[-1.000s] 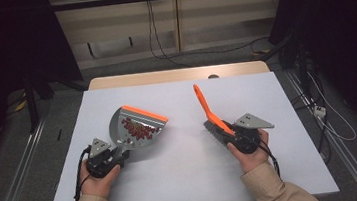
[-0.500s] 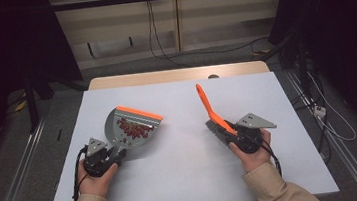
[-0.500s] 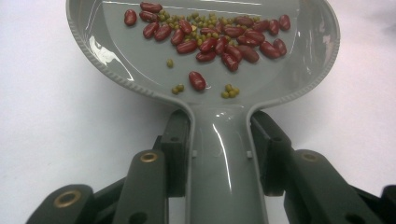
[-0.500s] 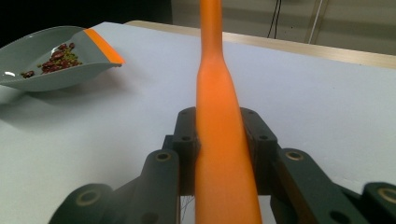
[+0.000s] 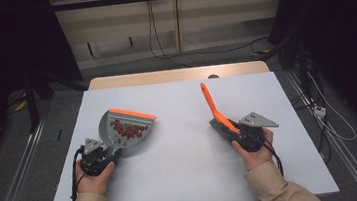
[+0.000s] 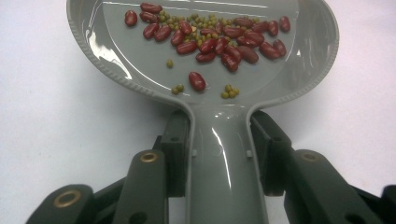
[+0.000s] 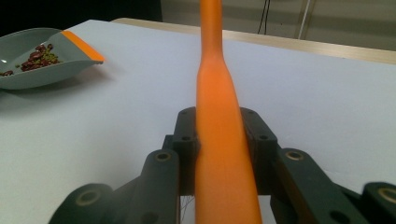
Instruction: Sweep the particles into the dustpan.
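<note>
White counter, dark room
Left gripper [image 5: 102, 153] fingers pinch dustpan [image 5: 125, 130] handle at 9 o'clock; right gripper [image 5: 240, 136] fingers pinch brush [image 5: 215, 109] at 3; cables [image 5: 160, 37] behind.

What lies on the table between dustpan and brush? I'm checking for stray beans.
Nothing: the high view shows bare white table between dustpan and brush.
</note>
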`<state>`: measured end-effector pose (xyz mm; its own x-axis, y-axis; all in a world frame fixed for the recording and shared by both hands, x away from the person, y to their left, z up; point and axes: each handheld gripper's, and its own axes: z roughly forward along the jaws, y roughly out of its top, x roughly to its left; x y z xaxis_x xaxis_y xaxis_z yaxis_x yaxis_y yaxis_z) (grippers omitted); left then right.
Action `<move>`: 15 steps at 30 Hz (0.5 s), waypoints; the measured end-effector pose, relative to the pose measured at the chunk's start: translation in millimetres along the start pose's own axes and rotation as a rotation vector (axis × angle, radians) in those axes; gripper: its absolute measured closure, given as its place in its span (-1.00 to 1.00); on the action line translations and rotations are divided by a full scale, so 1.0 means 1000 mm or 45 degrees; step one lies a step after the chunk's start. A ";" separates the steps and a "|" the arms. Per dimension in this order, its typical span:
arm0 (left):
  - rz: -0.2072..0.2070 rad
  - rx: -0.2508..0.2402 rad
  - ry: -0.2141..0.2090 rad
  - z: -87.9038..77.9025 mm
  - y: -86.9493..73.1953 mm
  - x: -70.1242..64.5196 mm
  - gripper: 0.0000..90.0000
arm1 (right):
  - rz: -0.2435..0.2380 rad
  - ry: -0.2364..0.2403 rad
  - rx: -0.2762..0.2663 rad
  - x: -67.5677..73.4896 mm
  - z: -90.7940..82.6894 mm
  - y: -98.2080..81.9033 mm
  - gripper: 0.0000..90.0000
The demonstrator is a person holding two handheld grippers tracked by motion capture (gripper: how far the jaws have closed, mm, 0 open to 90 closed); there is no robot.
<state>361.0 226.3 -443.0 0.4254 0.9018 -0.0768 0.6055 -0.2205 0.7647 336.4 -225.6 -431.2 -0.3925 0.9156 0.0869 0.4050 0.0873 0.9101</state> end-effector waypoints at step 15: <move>-0.049 0.038 0.054 0.000 -0.002 0.005 0.39 | 0.002 -0.012 0.000 -0.001 0.002 -0.001 0.58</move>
<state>361.8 231.2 -444.7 0.3728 0.9247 -0.0778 0.6408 -0.1959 0.7423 337.9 -226.1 -432.6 -0.3838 0.9195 0.0843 0.4054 0.0858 0.9101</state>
